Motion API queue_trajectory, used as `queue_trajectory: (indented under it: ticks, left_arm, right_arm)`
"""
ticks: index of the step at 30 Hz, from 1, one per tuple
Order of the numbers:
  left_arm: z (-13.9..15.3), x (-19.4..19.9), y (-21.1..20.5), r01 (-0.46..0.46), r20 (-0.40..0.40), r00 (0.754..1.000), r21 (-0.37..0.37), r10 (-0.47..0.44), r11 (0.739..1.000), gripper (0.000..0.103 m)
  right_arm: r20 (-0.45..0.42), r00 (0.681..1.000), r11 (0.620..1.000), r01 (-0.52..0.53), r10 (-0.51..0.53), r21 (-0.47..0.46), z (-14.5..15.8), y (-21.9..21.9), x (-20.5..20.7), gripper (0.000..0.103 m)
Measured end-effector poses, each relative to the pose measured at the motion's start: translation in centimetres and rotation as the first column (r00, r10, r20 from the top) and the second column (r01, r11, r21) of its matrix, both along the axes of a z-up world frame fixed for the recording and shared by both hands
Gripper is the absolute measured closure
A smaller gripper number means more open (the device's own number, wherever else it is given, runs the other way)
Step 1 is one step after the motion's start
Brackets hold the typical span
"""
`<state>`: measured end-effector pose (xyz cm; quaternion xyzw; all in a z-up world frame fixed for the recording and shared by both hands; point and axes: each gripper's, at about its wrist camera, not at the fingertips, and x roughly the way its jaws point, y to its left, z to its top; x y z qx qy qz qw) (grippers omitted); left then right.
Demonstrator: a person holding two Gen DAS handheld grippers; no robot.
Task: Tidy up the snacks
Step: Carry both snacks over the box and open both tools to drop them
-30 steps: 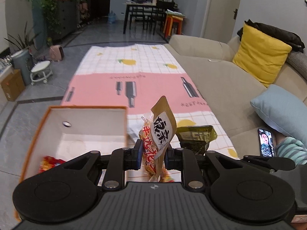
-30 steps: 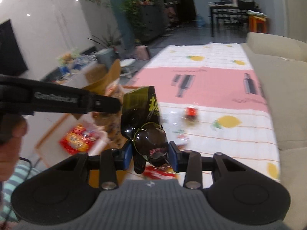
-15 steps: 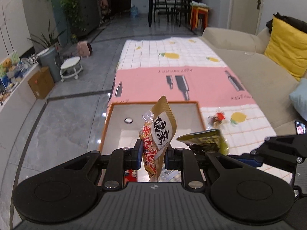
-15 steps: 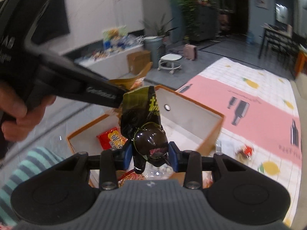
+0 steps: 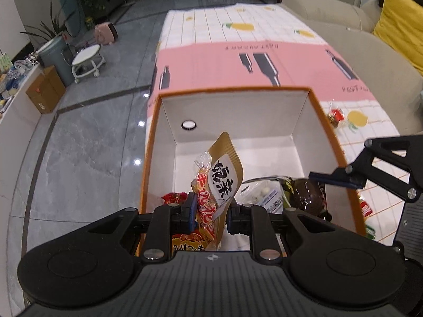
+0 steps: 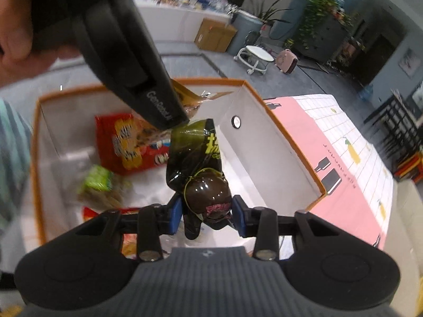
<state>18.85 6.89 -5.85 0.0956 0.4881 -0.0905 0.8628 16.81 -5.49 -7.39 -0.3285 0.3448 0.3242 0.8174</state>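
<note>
Inside the box (image 5: 169,132) lie snack packets (image 6: 124,142); left claw (image 5: 209,212) grips a gold pouch (image 5: 224,174), right claw (image 6: 206,212) a dark packet (image 6: 198,163).

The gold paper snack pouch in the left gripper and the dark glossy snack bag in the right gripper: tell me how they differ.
The gold paper snack pouch looks matte, with a white label; the dark glossy snack bag is shiny, with yellow-green print. The left gripper clamps the pouch together with a clear orange-printed packet; the right gripper grips only the dark bag, at a rounded bulge. Both are held above the orange-rimmed white box.
</note>
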Motion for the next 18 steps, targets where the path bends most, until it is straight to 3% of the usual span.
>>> queue_trajectory:
  ticks: [7,18]
  left_arm:
    - [-1.9,1.0,-0.1,0.007,-0.051,0.999,0.009,-0.006,1.0,0.08]
    - [-2.8,1.2,-0.8,0.031,-0.072,0.997,0.013,-0.03,0.999,0.08]
  right_arm:
    - [0.004,0.999,0.993,-0.034,0.035,-0.112,-1.7,1.0,1.4,0.064]
    - [-0.032,0.999,0.988,-0.037,0.032,-0.147,-2.0,1.0,1.9,0.06]
